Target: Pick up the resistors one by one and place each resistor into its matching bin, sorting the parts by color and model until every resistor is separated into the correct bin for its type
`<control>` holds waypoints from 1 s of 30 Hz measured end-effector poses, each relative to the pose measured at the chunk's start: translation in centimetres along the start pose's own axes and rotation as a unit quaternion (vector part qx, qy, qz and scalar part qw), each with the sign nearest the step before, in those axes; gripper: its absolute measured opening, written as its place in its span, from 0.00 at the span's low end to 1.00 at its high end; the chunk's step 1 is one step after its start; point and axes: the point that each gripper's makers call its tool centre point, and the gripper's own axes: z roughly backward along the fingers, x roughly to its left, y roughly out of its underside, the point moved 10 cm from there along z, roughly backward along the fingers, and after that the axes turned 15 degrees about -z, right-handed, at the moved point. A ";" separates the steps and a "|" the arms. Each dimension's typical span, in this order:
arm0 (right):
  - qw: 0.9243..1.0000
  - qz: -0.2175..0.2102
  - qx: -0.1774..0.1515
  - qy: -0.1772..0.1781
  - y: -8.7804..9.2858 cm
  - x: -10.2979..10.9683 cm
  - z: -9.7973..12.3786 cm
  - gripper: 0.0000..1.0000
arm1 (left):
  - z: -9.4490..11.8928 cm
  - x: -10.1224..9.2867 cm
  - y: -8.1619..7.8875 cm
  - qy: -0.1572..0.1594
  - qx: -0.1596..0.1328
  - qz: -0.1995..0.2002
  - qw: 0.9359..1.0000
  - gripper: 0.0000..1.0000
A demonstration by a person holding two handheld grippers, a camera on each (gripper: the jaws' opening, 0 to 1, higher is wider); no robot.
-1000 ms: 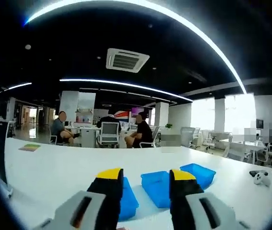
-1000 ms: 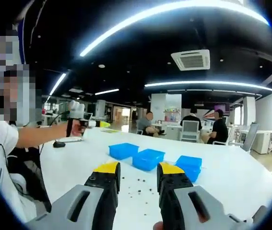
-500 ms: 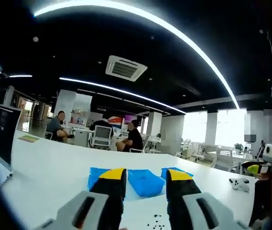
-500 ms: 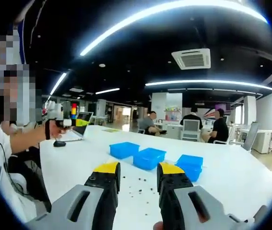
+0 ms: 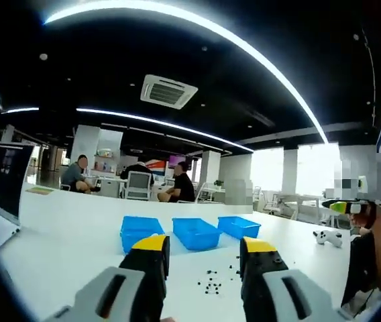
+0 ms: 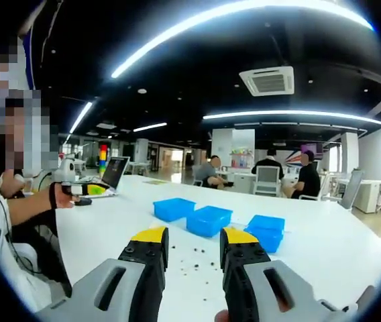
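We see both claws held level above the white desk [image 6: 324, 245], the left claw [image 5: 204, 249] and right claw [image 6: 188, 239] each gaping wide and empty. The resistors [image 6: 192, 263] lie scattered on the desk near us, too small to tell their long axes, with three blue bins [image 6: 208, 220] in a row just beyond.

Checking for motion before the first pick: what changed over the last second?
The left gripper drew back and lowered toward the person, so its view now takes in all three blue bins and the scattered resistors. Nothing was gripped. The right gripper, bins and resistors stayed put, both grippers open.
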 end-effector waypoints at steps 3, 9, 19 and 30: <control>1.000 0.001 0.001 0.000 0.0 0.0 0.0 0.33 | -0.8 0.5 -0.1 -0.009 0.014 -0.018 1.000 0.37; 1.000 0.002 0.000 0.002 0.0 -0.1 0.2 0.33 | -3.4 0.5 -0.4 0.038 0.075 -0.031 0.996 0.33; 1.000 0.001 0.002 0.005 -0.1 -0.6 0.4 0.33 | -10.0 -1.2 -1.1 0.142 0.150 -0.122 0.971 0.31; 1.000 0.002 -0.003 0.009 -0.3 -0.7 0.8 0.33 | -16.5 -4.8 0.4 0.243 0.299 -0.124 0.914 0.30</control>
